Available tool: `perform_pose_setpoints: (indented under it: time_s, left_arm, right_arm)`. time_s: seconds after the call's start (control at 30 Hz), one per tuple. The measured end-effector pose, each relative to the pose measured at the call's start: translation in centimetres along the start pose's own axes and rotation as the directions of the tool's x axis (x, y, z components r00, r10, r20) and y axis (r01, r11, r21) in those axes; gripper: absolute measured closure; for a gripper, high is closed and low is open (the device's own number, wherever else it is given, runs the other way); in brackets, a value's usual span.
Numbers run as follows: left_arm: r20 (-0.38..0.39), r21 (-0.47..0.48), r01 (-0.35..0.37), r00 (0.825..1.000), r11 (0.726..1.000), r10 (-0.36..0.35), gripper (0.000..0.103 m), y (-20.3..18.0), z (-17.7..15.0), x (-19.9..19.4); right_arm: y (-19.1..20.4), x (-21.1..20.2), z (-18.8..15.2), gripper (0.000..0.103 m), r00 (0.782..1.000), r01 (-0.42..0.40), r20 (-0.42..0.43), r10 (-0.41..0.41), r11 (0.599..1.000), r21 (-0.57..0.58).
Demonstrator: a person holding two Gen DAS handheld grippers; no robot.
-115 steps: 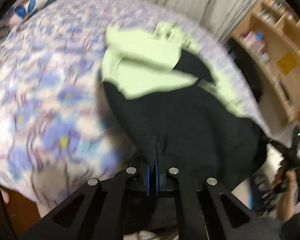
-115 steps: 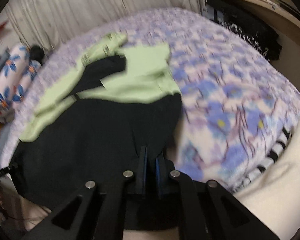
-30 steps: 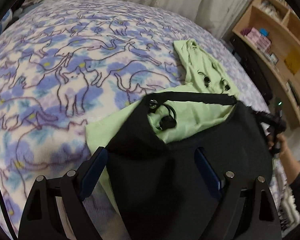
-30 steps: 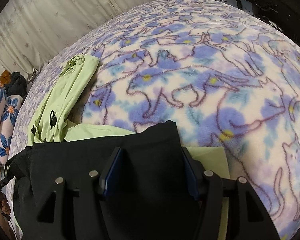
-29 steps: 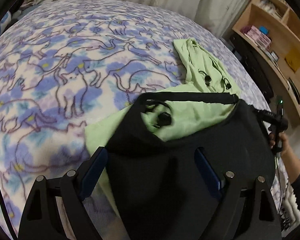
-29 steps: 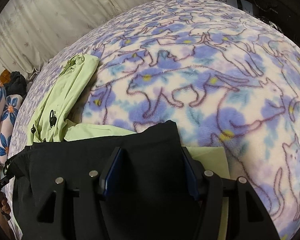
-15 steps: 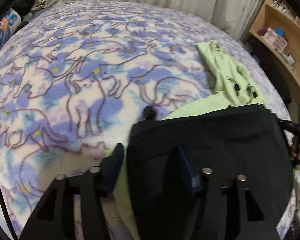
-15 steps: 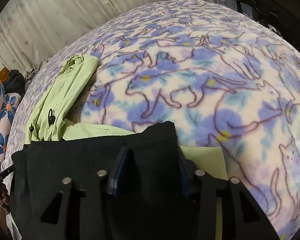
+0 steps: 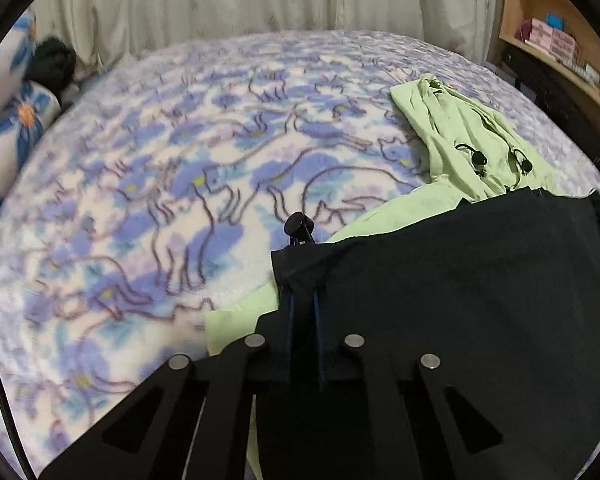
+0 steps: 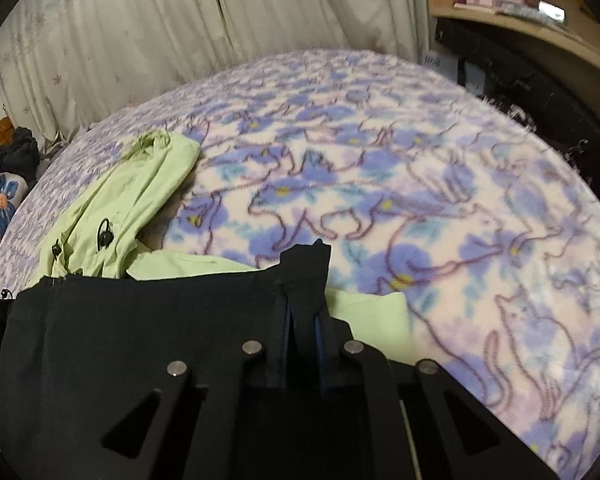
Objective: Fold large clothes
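A large jacket, black (image 9: 480, 280) with a light green lining and hood (image 9: 460, 136), lies on the bed. In the left wrist view my left gripper (image 9: 302, 304) is shut on the black fabric at its left corner, by a black cord toggle (image 9: 298, 226). In the right wrist view my right gripper (image 10: 303, 316) is shut on the black fabric (image 10: 160, 320) at its right corner. The green hood (image 10: 132, 204) lies beyond to the left. The black layer is folded over the green one.
The bed carries a purple and blue cat-print blanket (image 9: 180, 168) (image 10: 440, 200). Cream curtains (image 10: 180, 32) hang behind. A floral pillow (image 9: 12, 120) lies at the left. Wooden shelves (image 9: 560, 40) and dark bags (image 10: 540, 92) stand at the right.
Both grippers were open over the black fabric a second ago. Both have closed on its corners and the fabric edge has lifted a little.
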State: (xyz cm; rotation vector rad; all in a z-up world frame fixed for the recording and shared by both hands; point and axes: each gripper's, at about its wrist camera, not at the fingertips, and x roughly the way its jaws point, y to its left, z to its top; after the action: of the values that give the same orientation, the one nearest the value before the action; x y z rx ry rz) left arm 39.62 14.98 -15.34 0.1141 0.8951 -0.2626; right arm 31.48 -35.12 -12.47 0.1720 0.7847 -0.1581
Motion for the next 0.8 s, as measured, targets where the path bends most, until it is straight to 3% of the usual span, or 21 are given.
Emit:
perform_pose_setpoints:
  time_s: [0.23, 0.3, 0.37, 0.43, 0.47, 0.53, 0.63, 0.73, 0.8]
  left_arm:
    - [0.043, -0.114, -0.122, 0.991, 0.986, 0.128, 0.098, -1.0, 3.2, -2.3]
    - [0.024, -0.117, -0.168, 0.985, 0.979, 0.172, 0.098, -1.5, 3.6, -1.0]
    - [-0.027, -0.125, -0.190, 0.982, 0.974, 0.188, 0.097, -1.7, 3.3, 1.0]
    - [-0.110, -0.116, -0.231, 0.970, 0.966, 0.218, 0.096, -1.9, 2.2, 3.9]
    - [-0.120, -0.112, -0.237, 0.967, 0.965, 0.223, 0.095, -2.1, 1.8, 4.5]
    - [-0.099, -0.095, -0.263, 0.962, 0.960, 0.254, 0.094, -2.6, 1.6, 4.5]
    - [-0.099, -0.131, -0.264, 0.963, 0.956, 0.252, 0.084, -2.1, 1.8, 3.1]
    - [-0.004, -0.222, -0.242, 0.969, 0.945, 0.247, 0.072, -1.5, 1.5, -1.0]
    - [0.109, -0.246, -0.195, 0.968, 0.949, 0.227, 0.061, -2.8, 0.8, -4.4]
  right_arm:
    - [0.9, -2.9, 2.5, 0.095, 0.990, 0.047, 0.131, -0.046, 0.999, -0.006]
    - [0.9, -1.3, 3.0, 0.095, 0.993, 0.073, 0.092, -0.073, 0.997, 0.007]
    - [0.8, 1.6, 2.8, 0.094, 0.994, 0.111, -0.019, -0.111, 0.994, 0.012]
    - [0.5, 4.9, 1.6, 0.091, 0.977, 0.142, -0.165, -0.135, 0.990, 0.028]
    - [0.2, 5.6, 1.2, 0.088, 0.973, 0.137, -0.195, -0.126, 0.989, 0.046]
    - [-0.3, 4.6, 1.3, 0.084, 0.980, 0.129, -0.164, -0.111, 0.986, 0.102]
    - [-1.0, 2.1, 1.9, 0.080, 0.988, 0.118, -0.121, -0.098, 0.978, 0.173]
    - [-0.7, -1.3, 1.8, 0.073, 1.000, 0.016, -0.026, -0.010, 0.973, 0.231]
    - [1.7, -3.1, 1.2, 0.069, 1.000, -0.031, 0.010, 0.029, 0.983, 0.183]
